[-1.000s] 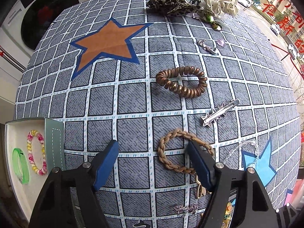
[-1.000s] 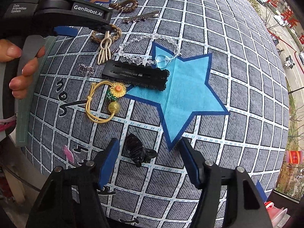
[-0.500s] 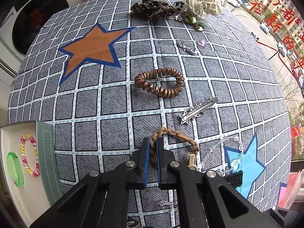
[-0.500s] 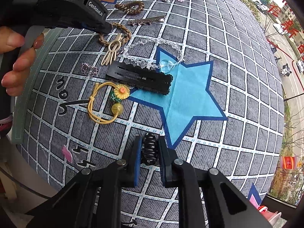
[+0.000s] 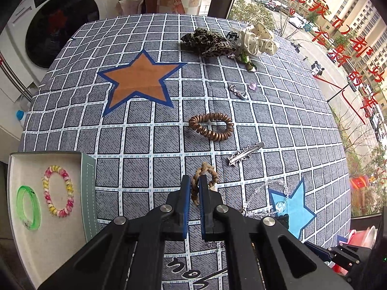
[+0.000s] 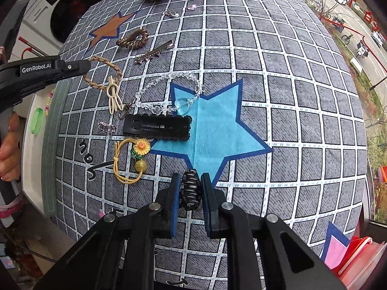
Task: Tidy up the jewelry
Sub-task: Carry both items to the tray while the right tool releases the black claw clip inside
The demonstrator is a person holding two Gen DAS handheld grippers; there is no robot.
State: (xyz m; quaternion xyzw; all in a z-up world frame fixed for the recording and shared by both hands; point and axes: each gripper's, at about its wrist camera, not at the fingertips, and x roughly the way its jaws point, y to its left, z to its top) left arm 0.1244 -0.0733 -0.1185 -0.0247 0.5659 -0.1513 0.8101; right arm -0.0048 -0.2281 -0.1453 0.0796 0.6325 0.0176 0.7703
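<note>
Braided hair tie [image 5: 205,178] is pinched by one thin strand in the left tongs [image 5: 195,194] just off the tabletop [image 5: 150,130], and the black claw clip [image 6: 190,190] sits squeezed in the right tongs [image 6: 191,193], so either could slip out on the way to the tray [image 5: 48,239].

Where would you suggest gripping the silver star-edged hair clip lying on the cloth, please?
Grip the silver star-edged hair clip across its narrow width near the plain, smooth end, coming down from above. It lies flat and slanted on the tablecloth, long and thin, so the gripper should close crosswise to its length; the spiky star edge looks harder to seat.
</note>
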